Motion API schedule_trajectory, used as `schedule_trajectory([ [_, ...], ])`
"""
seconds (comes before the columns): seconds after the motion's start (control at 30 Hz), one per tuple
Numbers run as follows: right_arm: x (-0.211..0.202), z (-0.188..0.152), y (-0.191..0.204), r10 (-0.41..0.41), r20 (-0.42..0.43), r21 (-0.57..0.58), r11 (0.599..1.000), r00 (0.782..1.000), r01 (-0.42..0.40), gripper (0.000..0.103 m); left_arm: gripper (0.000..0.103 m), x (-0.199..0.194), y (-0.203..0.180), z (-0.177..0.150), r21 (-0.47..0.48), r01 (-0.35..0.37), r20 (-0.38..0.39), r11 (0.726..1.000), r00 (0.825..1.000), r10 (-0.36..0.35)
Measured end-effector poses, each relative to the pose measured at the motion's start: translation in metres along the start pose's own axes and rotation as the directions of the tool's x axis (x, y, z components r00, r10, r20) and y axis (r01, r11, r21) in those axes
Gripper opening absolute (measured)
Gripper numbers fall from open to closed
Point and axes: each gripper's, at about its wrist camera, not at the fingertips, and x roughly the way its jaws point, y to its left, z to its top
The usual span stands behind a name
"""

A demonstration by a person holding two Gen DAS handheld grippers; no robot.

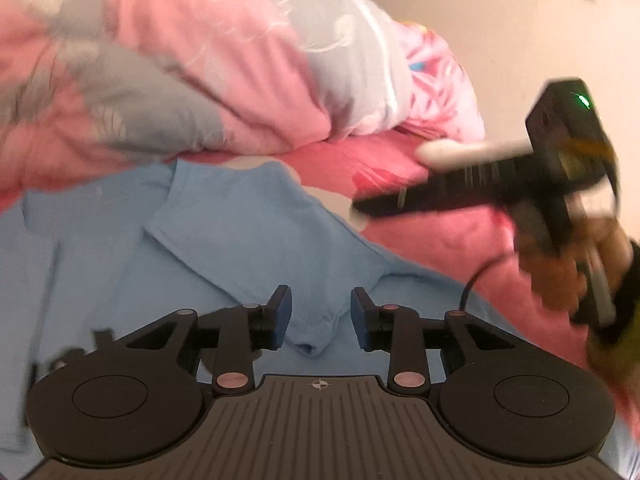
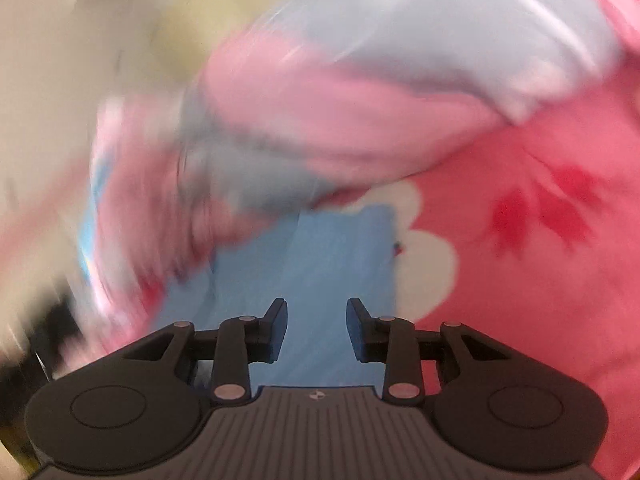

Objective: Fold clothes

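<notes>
A light blue shirt (image 1: 224, 240) lies spread on a pink bed sheet, one sleeve folded in over its body. My left gripper (image 1: 320, 322) hovers over the shirt's lower part, jaws apart, nothing pinched between the blue pads (image 1: 282, 320). The right gripper appears at the right of the left wrist view as a blurred black tool (image 1: 472, 188) held by a hand (image 1: 568, 264), above the sheet beside the shirt. In the right wrist view, my right gripper (image 2: 317, 330) is open over the blue shirt (image 2: 320, 264) with nothing between its fingers.
A bulky pink, grey and pale blue quilt (image 1: 192, 76) is heaped at the far side of the bed, behind the shirt. The pink flowered sheet (image 2: 520, 240) stretches to the right. A pale wall (image 1: 540, 20) rises beyond. The right wrist view is smeared by motion.
</notes>
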Motion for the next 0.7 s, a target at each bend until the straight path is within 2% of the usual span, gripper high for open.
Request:
schedule_trajectory([
  [0.07,0.018,-0.015,0.013,-0.083,-0.091,-0.138,0.988,0.992,0.070,0.033,0.030,0.010,0.008,-0.006,-0.060,-0.008,-0.022,0.998,1.000,0.007],
  [0.1,0.028,-0.022,0.019,-0.128,-0.132,-0.208,0.973,0.983,0.099,0.029,0.030,0.013,0.011,-0.009,-0.083,-0.007,-0.025,0.997,1.000,0.005],
  [0.17,0.032,-0.030,0.031,-0.180,-0.133,-0.316,0.940,0.975,0.130,0.029,0.030,0.011,0.015,-0.011,-0.102,0.010,-0.010,0.995,1.000,-0.011],
  [0.23,0.029,-0.019,0.042,-0.205,-0.132,-0.325,0.933,0.970,0.153,0.029,0.031,0.013,0.017,-0.011,-0.115,0.015,-0.008,0.993,1.000,-0.016],
  [0.33,0.029,-0.006,0.047,-0.209,-0.051,-0.333,0.925,0.976,0.181,0.029,0.031,0.013,0.017,-0.014,-0.114,0.014,-0.001,0.993,1.000,-0.014],
  [0.4,0.047,-0.008,0.033,-0.264,-0.071,-0.318,0.920,0.962,0.229,0.028,0.031,0.013,0.017,-0.015,-0.114,0.013,0.001,0.993,1.000,-0.013],
  [0.5,0.060,-0.003,0.016,-0.260,-0.112,-0.266,0.938,0.959,0.223,0.028,0.031,0.012,0.020,-0.017,-0.130,0.029,0.007,0.991,1.000,-0.028],
  [0.6,0.054,0.021,0.016,-0.239,-0.042,-0.216,0.950,0.970,0.225,0.028,0.031,0.010,0.026,-0.019,-0.157,0.046,0.011,0.986,0.999,-0.045],
  [0.7,0.070,0.032,0.006,-0.263,-0.038,-0.203,0.947,0.964,0.250,0.027,0.031,0.009,0.027,-0.019,-0.165,0.052,0.013,0.985,0.999,-0.050],
])
